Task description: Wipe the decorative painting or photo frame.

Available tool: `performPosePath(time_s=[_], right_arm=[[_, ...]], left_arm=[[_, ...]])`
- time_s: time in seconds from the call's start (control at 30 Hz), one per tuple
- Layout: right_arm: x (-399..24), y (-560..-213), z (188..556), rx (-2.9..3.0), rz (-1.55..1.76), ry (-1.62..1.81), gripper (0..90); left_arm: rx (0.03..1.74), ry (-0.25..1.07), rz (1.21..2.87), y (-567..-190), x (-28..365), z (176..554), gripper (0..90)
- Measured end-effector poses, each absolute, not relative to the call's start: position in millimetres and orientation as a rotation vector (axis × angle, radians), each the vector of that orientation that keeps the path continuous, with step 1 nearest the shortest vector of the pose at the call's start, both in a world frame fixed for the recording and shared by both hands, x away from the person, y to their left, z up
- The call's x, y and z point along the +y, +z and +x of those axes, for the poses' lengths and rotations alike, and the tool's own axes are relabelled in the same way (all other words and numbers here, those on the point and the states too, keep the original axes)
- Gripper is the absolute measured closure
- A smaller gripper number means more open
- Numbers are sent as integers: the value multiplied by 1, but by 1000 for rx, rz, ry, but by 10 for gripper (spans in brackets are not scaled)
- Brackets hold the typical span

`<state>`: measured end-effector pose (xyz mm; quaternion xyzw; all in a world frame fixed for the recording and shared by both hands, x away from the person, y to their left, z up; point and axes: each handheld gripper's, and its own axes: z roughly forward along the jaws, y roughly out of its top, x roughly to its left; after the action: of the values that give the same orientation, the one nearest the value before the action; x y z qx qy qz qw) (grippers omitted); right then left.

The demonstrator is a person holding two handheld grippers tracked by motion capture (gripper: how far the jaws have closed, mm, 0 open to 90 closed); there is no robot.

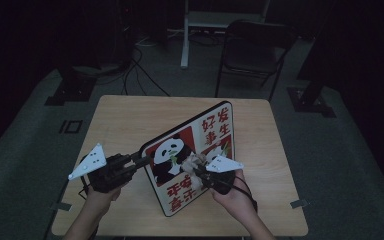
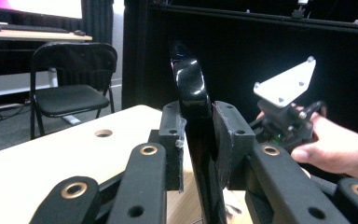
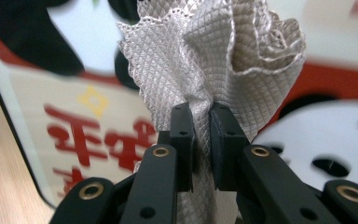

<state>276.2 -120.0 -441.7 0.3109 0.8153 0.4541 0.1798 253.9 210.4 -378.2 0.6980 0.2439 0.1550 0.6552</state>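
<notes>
The left gripper (image 2: 196, 135) clamps the glossy black rim of the rounded-corner rectangular panda-print board (image 1: 180, 150), holding it tilted above the light wooden table (image 1: 120, 120), while the right gripper (image 3: 200, 126) pinches a bunched, waffle-textured grey-white cloth (image 3: 205, 56) against the board's printed face.

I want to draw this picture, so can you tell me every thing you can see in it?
Panda board: one, white with red writing and a black-and-white panda, propped up tilted on the table, its edge clamped by the left gripper.
Cloth: one, grey with a diamond weave, bunched up against the board's face.
Table: one, light wood, in the middle.
Folding chair: one, black, behind the table.
White frame: one, on the floor at the back.
Left gripper: one, black, shut on the board's edge.
Right gripper: one, black, shut on the cloth.
Hands: two, near the table's front edge.
</notes>
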Motion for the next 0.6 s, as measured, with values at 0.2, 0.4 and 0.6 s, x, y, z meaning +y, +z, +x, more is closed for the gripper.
performPosePath(time_s=[0.2, 0.4, 0.6], right_arm=[[-123, -457, 275, 2345, 905, 1249, 807], [-126, -473, 272, 2386, 941, 1208, 807], [-127, -487, 269, 2434, 976, 1166, 806]], left_arm=[[550, 349, 1580, -378, 210, 254, 755], [550, 350, 1575, -379, 210, 254, 755], [548, 352, 1575, -379, 209, 254, 754]])
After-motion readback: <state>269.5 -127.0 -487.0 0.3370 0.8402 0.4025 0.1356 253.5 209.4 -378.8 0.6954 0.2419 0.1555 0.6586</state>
